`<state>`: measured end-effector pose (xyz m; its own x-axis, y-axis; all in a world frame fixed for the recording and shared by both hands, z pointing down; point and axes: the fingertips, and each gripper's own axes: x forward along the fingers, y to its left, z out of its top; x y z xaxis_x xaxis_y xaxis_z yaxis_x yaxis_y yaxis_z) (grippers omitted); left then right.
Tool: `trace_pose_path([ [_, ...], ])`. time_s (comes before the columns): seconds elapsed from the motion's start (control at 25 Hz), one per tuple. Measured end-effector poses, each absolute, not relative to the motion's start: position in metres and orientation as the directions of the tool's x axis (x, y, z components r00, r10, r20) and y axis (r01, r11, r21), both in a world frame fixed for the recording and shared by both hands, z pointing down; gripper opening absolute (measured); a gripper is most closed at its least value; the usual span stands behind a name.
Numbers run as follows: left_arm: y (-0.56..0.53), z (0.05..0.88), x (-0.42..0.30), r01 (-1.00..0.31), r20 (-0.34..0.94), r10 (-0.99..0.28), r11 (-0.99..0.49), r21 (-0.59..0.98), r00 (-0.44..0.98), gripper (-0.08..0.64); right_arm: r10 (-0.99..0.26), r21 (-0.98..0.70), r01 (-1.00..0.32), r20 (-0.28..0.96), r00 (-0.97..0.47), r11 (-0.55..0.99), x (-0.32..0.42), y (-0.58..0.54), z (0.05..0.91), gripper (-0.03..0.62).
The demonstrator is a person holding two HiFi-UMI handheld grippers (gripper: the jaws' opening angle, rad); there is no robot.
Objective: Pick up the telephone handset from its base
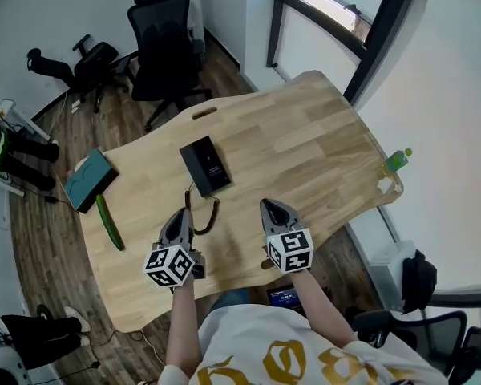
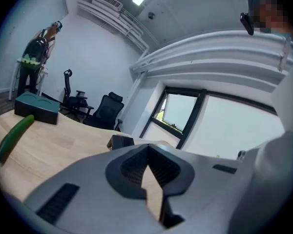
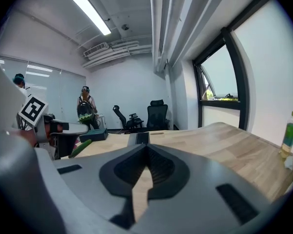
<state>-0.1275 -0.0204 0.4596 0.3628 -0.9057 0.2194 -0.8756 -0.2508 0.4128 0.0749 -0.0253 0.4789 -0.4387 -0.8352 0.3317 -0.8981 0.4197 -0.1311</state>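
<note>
A black telephone (image 1: pixel 205 165) lies flat on the middle of the wooden table (image 1: pixel 305 143), its coiled cord (image 1: pixel 211 217) trailing toward the near edge. My left gripper (image 1: pixel 181 212) hovers just short of the phone's near end, beside the cord, jaws shut and empty. About a hand's width to the right, my right gripper (image 1: pixel 267 205) is also shut and holds nothing. In the left gripper view the telephone (image 2: pixel 122 141) shows just past the closed tips (image 2: pixel 147 148). The right gripper view has the telephone (image 3: pixel 142 138) ahead of its closed tips (image 3: pixel 146 149).
A green cucumber (image 1: pixel 110 222) and a teal box (image 1: pixel 90 180) lie at the table's left side. A green bottle (image 1: pixel 397 160) stands at the right edge. Black office chairs (image 1: pixel 162 42) stand beyond the table, and a person (image 3: pixel 85 108) stands in the background.
</note>
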Motion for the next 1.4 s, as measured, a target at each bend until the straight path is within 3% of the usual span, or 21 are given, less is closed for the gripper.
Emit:
trace_pose_path([
  [0.4,-0.098,0.501,-0.138,-0.843,0.278,-0.861,-0.266,0.469,0.426,0.006,-0.794,-0.137,-0.881,0.387,-0.468,0.452,0.032,-0.102,0.503,0.005],
  [1.4,-0.132,0.535,-0.149,-0.859,0.333,-0.868,-0.181,0.479,0.369,0.006,-0.728,-0.175,-0.845,0.439,-0.527,0.506,0.01,-0.141,0.528,0.005],
])
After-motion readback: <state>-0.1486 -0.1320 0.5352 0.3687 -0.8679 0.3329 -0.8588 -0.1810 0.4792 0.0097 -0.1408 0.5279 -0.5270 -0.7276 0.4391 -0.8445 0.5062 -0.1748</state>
